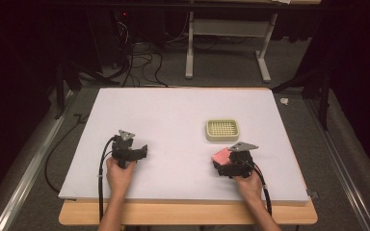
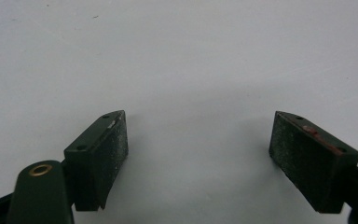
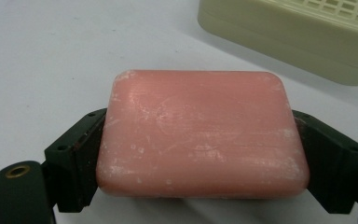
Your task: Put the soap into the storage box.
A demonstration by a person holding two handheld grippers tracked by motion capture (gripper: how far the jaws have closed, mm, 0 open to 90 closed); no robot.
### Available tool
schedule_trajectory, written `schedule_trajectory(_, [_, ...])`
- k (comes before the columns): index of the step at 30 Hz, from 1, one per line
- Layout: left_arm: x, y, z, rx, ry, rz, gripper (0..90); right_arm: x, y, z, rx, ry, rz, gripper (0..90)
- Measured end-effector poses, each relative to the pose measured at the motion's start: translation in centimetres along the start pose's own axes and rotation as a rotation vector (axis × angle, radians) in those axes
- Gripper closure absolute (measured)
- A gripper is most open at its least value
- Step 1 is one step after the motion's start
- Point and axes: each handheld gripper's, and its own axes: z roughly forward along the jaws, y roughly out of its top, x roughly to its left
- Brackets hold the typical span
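One pink soap bar (image 3: 200,135) clamped in right tool (image 3: 200,154), one soap dish (image 1: 222,130) nearby, left tool (image 2: 198,154) agape.

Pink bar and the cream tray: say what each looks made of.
Pink bar: probably soap, with a matte, waxy face, whitish scuffs and rounded edges. Cream tray: likely moulded plastic, smooth and slightly glossy, with a gridded top; it looks like a soap dish.

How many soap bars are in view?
1. The pink soap bar sits clamped between the right gripper's jaws, just short of the cream soap dish.
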Motion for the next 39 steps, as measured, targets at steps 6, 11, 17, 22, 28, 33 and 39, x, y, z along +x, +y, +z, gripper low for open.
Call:
schedule_trajectory(6, [0.0, 0.0, 0.0, 0.0, 0.0, 0.0, 20.0, -0.1, 0.1, -0.4, -0.013, 0.015, 0.002, 13.7])
schedule_trajectory(11, [0.0, 0.0, 0.0, 0.0, 0.0, 0.0, 20.0, -0.2, 0.2, -0.9, -0.027, 0.019, 0.001, 13.8])
schedule_trajectory(17, [0.0, 0.0, 0.0, 0.0, 0.0, 0.001, 20.0, -0.7, 0.1, -1.7, -0.041, 0.013, 0.002, 13.8])
schedule_trajectory(22, [0.0, 0.0, 0.0, 0.0, 0.0, 0.001, 20.1, -1.4, -0.1, -2.4, -0.053, 0.022, 0.02, 13.8])
schedule_trajectory(28, [0.0, 0.0, 0.0, 0.0, 0.0, 0.001, 20.0, -2.0, -0.3, -2.9, -0.063, 0.03, 0.047, 13.8])
schedule_trajectory(33, [0.0, 0.0, 0.0, 0.001, 0.0, 0.001, 20.1, -2.3, -0.4, -3.3, -0.069, 0.034, 0.05, 13.7])
schedule_trajectory(39, [0.0, 0.0, 0.0, 0.0, 0.0, 0.001, 20.0, -3.0, -0.6, -3.7, -0.079, 0.03, 0.068, 13.7])
